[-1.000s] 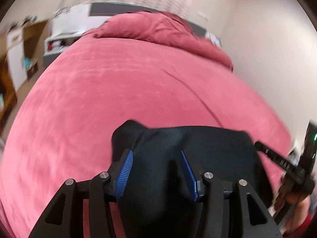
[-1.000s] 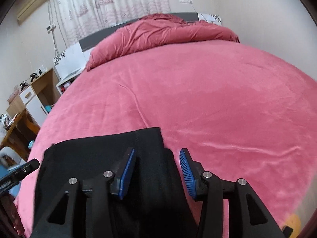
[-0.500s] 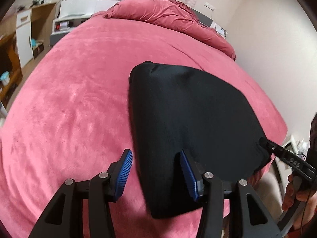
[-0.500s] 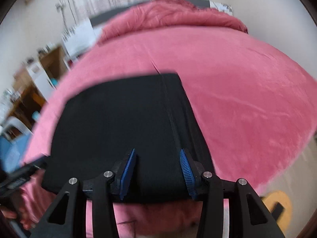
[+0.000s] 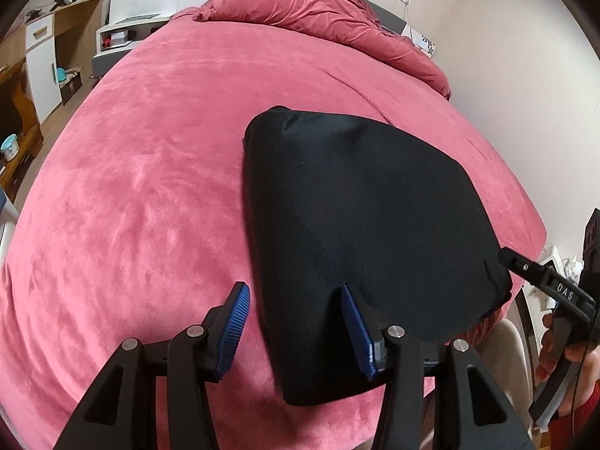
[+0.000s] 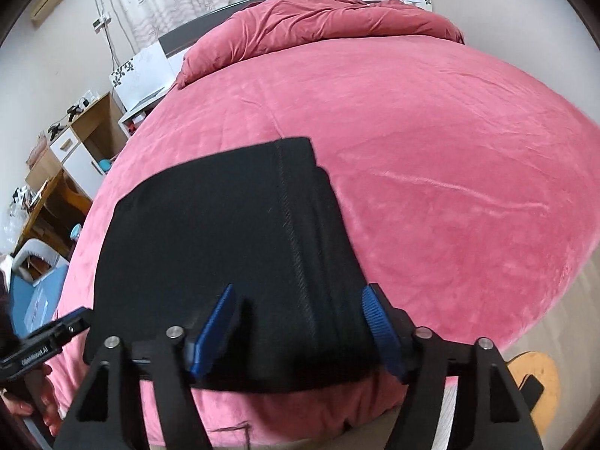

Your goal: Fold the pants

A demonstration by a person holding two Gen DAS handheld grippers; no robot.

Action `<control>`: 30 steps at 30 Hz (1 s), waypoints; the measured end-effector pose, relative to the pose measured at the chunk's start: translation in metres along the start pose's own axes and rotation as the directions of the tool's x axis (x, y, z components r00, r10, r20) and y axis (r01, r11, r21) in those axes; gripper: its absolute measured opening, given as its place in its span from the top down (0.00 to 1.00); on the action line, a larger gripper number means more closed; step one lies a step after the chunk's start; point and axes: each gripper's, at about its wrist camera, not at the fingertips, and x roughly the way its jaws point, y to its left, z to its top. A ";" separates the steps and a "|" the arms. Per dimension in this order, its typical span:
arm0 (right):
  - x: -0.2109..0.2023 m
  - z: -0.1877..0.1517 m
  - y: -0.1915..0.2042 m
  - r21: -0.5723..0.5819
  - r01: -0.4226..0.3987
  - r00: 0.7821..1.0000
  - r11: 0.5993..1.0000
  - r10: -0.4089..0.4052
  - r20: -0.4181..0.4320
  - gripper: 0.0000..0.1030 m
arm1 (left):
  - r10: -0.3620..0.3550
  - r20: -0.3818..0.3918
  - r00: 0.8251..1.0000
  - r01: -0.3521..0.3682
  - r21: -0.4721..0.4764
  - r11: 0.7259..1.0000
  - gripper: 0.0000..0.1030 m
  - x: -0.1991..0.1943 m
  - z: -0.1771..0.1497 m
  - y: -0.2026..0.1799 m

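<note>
The black pants (image 5: 360, 217) lie folded into a flat rectangle on the pink bed (image 5: 150, 195), near its front edge. My left gripper (image 5: 296, 322) is open over the pants' near left corner, holding nothing. The right gripper's arm (image 5: 543, 285) shows at the pants' right corner. In the right wrist view the pants (image 6: 225, 243) show a stitched seam down the fold. My right gripper (image 6: 300, 326) is open above their near edge, with nothing held. The left gripper's arm (image 6: 37, 345) shows at lower left.
A bunched pink duvet (image 6: 318, 22) lies at the head of the bed. Wooden shelves and a white cabinet (image 6: 67, 157) stand left of the bed. The wall (image 5: 525, 75) runs along the right. A round wooden stool (image 6: 536, 378) stands on the floor at lower right.
Both grippers drew back from low over the pants toward the bed's front edge and rose. The whole folded pants now show, lying flat. Both jaws stayed open.
</note>
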 end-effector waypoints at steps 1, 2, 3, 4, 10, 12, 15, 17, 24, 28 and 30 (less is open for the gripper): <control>0.002 0.004 -0.002 0.002 -0.009 1.000 1.000 0.009 -0.004 0.27 | -0.002 -0.005 1.000 0.002 -0.003 1.000 0.50 0.001 0.002 0.000; 0.005 0.008 -0.006 0.003 -0.021 1.000 1.000 0.021 -0.014 0.20 | -0.004 -0.009 1.000 0.004 -0.003 1.000 0.50 0.002 0.004 0.000; 0.010 0.014 -0.007 0.006 -0.034 0.999 0.999 0.034 -0.025 0.15 | -0.005 -0.013 1.000 0.005 -0.003 1.000 0.49 0.003 0.006 0.001; 0.014 0.017 -0.010 0.011 -0.055 0.998 0.998 0.055 -0.038 0.13 | -0.006 -0.017 1.000 0.006 -0.003 1.000 0.49 0.004 0.009 0.001; 0.052 0.032 -0.028 0.071 -0.168 0.974 0.983 0.177 -0.139 0.04 | -0.069 -0.065 0.995 0.069 -0.014 0.998 0.46 0.016 0.028 0.008; 0.062 0.036 -0.033 0.071 -0.191 0.967 0.979 0.200 -0.159 0.04 | -0.108 -0.084 0.991 0.106 -0.021 0.994 0.44 0.023 0.036 0.014; 0.081 0.043 -0.040 0.106 -0.250 0.943 0.963 0.267 -0.202 0.04 | -0.175 -0.108 0.979 0.174 -0.019 0.985 0.41 0.031 0.046 0.021; 0.090 0.046 -0.044 0.150 -0.294 0.921 0.944 0.322 -0.219 0.04 | -0.196 -0.127 0.972 0.196 -0.016 0.981 0.37 0.036 0.051 0.025; 0.122 0.052 -0.036 0.156 -0.376 0.872 0.913 0.406 -0.274 0.12 | -0.354 -0.174 0.919 0.333 -0.140 0.932 0.33 0.061 0.059 0.046; 0.123 0.056 -0.031 0.147 -0.392 0.871 0.908 0.418 -0.257 0.30 | -0.381 -0.148 0.913 0.355 -0.176 0.918 0.46 0.058 0.051 0.048; 0.114 0.052 -0.028 0.129 -0.405 0.874 0.905 0.425 -0.237 0.42 | -0.375 -0.114 0.920 0.355 -0.160 0.921 0.59 0.050 0.053 0.046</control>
